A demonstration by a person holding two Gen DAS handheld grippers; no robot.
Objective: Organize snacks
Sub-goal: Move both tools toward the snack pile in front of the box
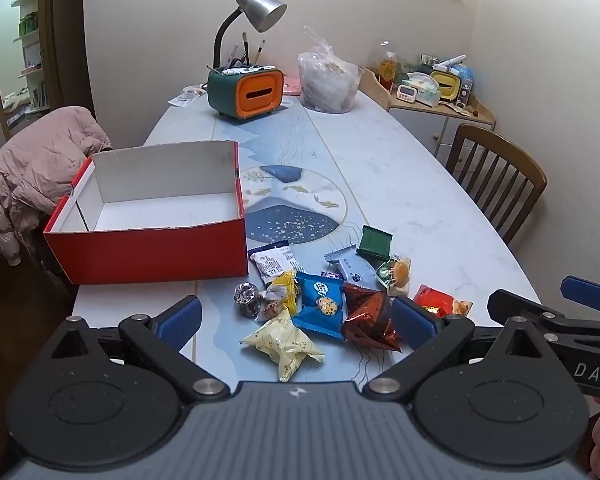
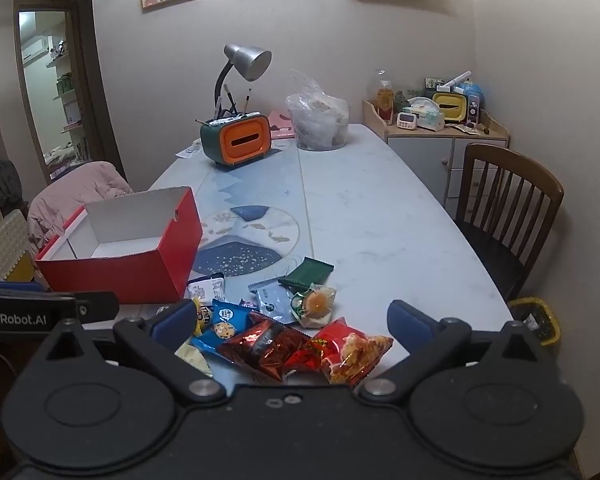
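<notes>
while nothing sits in the open red cardboard box with white inside [image 1: 156, 216] yet, we hover both tools over the loose pile of wrapped snacks [image 1: 324, 300] on the pale blue patterned counter [image 1: 400, 184], just right of the box. our left hand-held gripper [image 1: 296, 320] is spread wide and holds nothing; our right hand-held gripper [image 2: 292, 324] is likewise wide and empty. we judge the first pick is the step in hand. to do it well, we should take an outlying packet, perhaps the pale yellow crinkled wrapper [image 1: 284, 344] nearest us, pinch its body rather than a corner, lift clear of its neighbours, then lower it into the box. we count one box, two grippers, and roughly eleven snacks, though overlaps make that count uncertain: among them one blue cookie packet [image 1: 320, 304], one dark green packet [image 1: 375, 242], one red popcorn bag [image 2: 348, 350].
</notes>
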